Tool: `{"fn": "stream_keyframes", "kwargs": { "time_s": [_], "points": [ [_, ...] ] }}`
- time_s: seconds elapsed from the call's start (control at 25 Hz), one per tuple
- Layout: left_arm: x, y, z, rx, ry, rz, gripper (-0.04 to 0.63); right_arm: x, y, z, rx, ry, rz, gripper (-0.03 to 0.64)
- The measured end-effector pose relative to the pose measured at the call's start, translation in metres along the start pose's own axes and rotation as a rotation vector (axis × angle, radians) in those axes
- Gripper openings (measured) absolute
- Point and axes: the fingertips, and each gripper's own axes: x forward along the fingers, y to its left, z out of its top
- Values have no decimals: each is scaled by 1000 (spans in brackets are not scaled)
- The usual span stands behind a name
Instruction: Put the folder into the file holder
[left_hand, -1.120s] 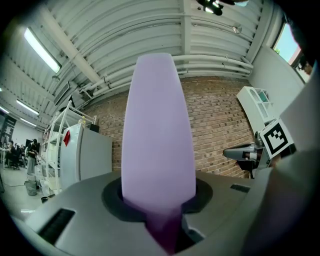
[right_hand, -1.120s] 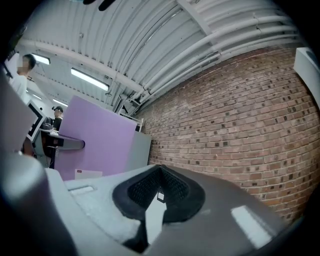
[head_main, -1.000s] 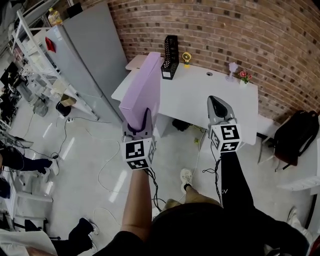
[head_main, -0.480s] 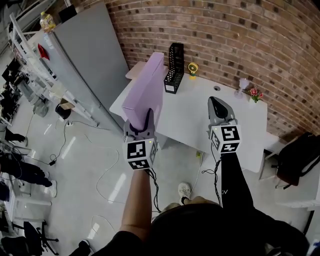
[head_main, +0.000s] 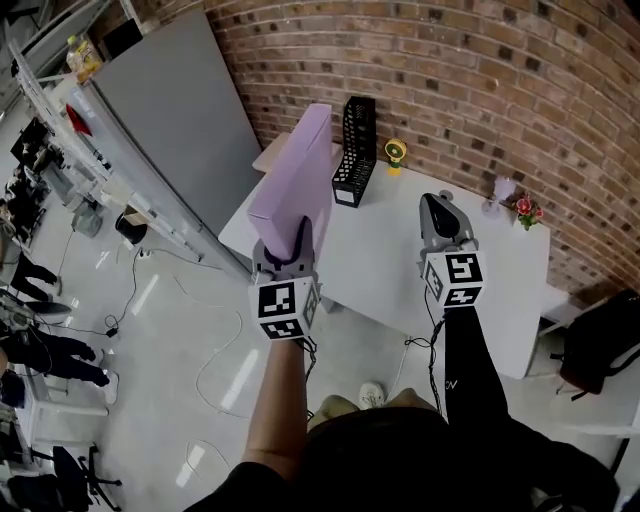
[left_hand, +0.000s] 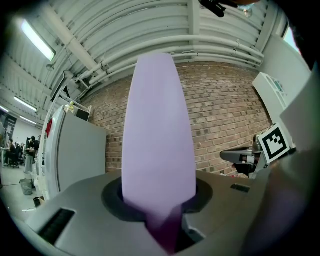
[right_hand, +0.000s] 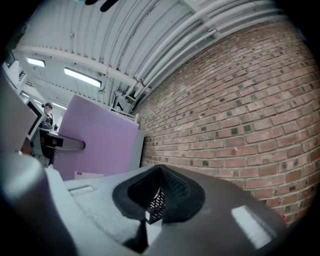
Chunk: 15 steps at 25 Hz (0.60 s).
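Up front in the left tongs (head_main: 288, 240) is the purple folder (head_main: 298, 170), standing on edge and pinched at its near bottom end. Those tongs are partway closed and clamped right on it, so it sticks out ahead and fills the middle of the left gripper view. From the head view, its far end lines up with the left edge of the white bench (head_main: 400, 260). The black mesh file holder (head_main: 356, 150) stands upright at the back of the bench against the brick wall (head_main: 480, 90), just right of the folder's far end, empty as far as I can see. Right tongs (head_main: 440, 205) are squeezed together with nothing in them, held out over the bench. There's a little yellow fan (head_main: 396, 153) just beside the file holder, a small flower pot (head_main: 524, 208) further right, and a grey cabinet (head_main: 170, 120) off to the left
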Motion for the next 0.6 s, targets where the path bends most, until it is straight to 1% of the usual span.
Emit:
{"fn": "stream_keyframes", "kwargs": {
  "time_s": [0.24, 0.6],
  "points": [
    [28, 3, 2, -11, -6, -4, 130, 17, -12, -4, -3, 1, -9, 0],
    [81, 16, 0, -29, -7, -35, 133, 52, -29, -6, -18, 5, -59, 0]
  ]
}}
